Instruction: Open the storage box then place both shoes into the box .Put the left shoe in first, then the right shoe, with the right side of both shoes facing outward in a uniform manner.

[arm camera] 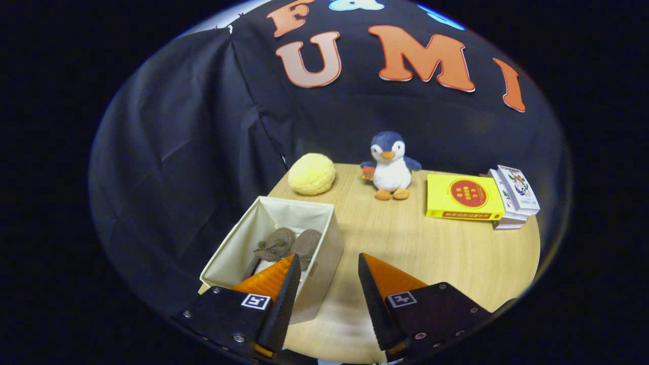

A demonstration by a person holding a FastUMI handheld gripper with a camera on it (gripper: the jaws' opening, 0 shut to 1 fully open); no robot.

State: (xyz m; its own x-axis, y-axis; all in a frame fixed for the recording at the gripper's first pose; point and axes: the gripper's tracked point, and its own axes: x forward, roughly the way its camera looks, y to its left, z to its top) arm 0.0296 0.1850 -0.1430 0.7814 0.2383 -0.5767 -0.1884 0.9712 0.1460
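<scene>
As I watched from the remote station, the gripper point(324, 284) hung with its two fingers spread apart and gripping nothing, bare wooden table point(405, 253) showing in the gap between them. Just ahead of the left finger, and partly hidden by it, stood the cream fabric storage box point(324, 238), open at the top, near the table's edge by the black cloth wall. Inside it lay the two brown-grey shoes point(286, 243), side by side and touching; I could not tell from this angle which was the left one or which side faced outward. By my reading, both placements looked finished and the task stood at or near its end. Any next move would call only for drawing the gripper clear without catching the box's soft wall, and perhaps for checking how the shoes lay. Farther back on the table sat a yellow book point(464, 196) beside a stack of small white books point(514, 195), then a plush penguin point(390, 167), and a knobbly yellow ball point(311, 174) close to the cloth.
</scene>
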